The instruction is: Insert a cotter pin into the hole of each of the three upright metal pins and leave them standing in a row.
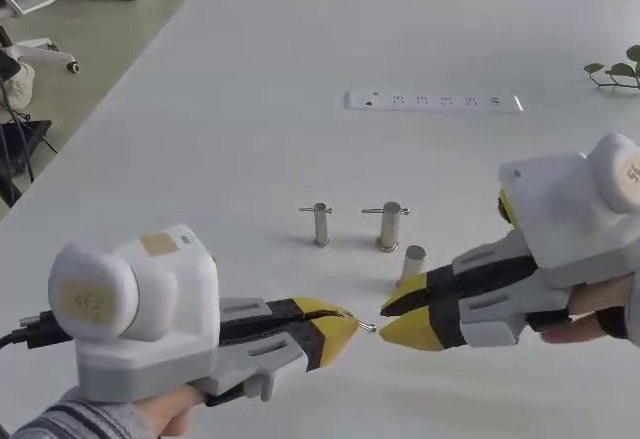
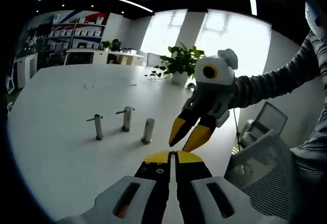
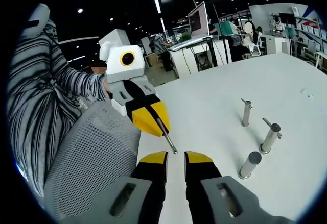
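**Near.** Your left tool point(image 1: 352, 325) lies low at the left of the white surface point(image 1: 250, 109). Its yellow-tipped jaws are clenched on a thin silver metal cotter pin point(image 3: 167, 136), whose free end juts from the tips toward the right. Your right tool point(image 1: 383, 322) faces it from the right, jaws parted and grasping nothing. The held cotter pin's end sits at the mouth of that gap; whether it touches either jaw cannot be told. In the right gripper view the cotter pin slants down from the left tool's tips to just above the gap between the right tool's own jaws.

**Middle.** Just beyond your right tool's upper jaw stands a short plain-topped grey metal pin point(image 1: 413, 262), upright on the surface. Farther off and to its left, two like pins stand upright side by side, apart from one another. The left-hand fitted pin point(image 1: 321, 231) carries a crosswise cotter pin point(image 1: 305, 209) through its upper end. The right-hand fitted pin point(image 1: 389, 235) carries a second crosswise cotter pin point(image 1: 370, 211) in the same way.

**Far.** A white power strip point(image 1: 434, 102) lies flat across the surface. A green leafy plant point(image 1: 620, 69) shows at the far right edge.
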The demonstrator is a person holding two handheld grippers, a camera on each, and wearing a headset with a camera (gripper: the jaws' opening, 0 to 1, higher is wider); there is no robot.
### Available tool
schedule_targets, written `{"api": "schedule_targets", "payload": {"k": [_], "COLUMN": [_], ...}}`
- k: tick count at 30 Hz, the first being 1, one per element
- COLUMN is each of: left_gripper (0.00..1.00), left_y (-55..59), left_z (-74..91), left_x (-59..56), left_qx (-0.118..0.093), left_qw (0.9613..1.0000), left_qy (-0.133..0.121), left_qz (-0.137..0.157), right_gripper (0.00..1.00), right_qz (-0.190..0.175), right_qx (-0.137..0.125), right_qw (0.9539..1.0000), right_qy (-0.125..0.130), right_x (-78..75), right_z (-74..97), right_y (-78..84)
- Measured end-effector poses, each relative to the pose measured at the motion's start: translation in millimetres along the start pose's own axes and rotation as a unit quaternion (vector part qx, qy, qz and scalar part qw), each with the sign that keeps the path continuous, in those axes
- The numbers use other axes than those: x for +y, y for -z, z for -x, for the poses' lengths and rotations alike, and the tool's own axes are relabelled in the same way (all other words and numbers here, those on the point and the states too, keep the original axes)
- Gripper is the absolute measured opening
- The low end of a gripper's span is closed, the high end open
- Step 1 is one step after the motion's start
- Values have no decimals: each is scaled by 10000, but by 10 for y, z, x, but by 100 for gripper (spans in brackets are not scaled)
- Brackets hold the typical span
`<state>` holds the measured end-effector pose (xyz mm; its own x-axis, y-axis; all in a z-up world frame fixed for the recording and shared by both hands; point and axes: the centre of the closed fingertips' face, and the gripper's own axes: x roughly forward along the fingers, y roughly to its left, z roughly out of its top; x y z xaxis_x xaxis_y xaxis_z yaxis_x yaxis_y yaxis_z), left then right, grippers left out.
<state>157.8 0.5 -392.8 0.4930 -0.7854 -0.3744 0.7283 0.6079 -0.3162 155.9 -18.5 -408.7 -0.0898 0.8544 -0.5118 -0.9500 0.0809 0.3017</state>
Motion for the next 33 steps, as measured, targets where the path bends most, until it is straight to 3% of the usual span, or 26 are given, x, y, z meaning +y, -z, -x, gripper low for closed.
{"api": "schedule_targets", "payload": {"k": [10,19,23,33], "left_gripper": [0,0,0,0], "left_y": [-105,-115,-103,-76], "left_z": [-4,-18,-20,-39], "left_x": [-58,-122,-127,-143], "left_qx": [-195,-227,-208,-175], "left_qw": [9997,9991,9990,9987], "left_qy": [157,306,324,383], "left_qz": [75,183,232,292], "right_gripper": [7,0,0,0], "right_qz": [-354,-350,-323,289], "right_qx": [-254,-344,-292,143], "right_qw": [9989,9986,9988,9993], "right_qy": [-187,-219,-221,-167], "right_x": [87,100,111,120], "right_z": [-54,-70,-61,-9], "right_y": [-8,-34,-21,2]}}
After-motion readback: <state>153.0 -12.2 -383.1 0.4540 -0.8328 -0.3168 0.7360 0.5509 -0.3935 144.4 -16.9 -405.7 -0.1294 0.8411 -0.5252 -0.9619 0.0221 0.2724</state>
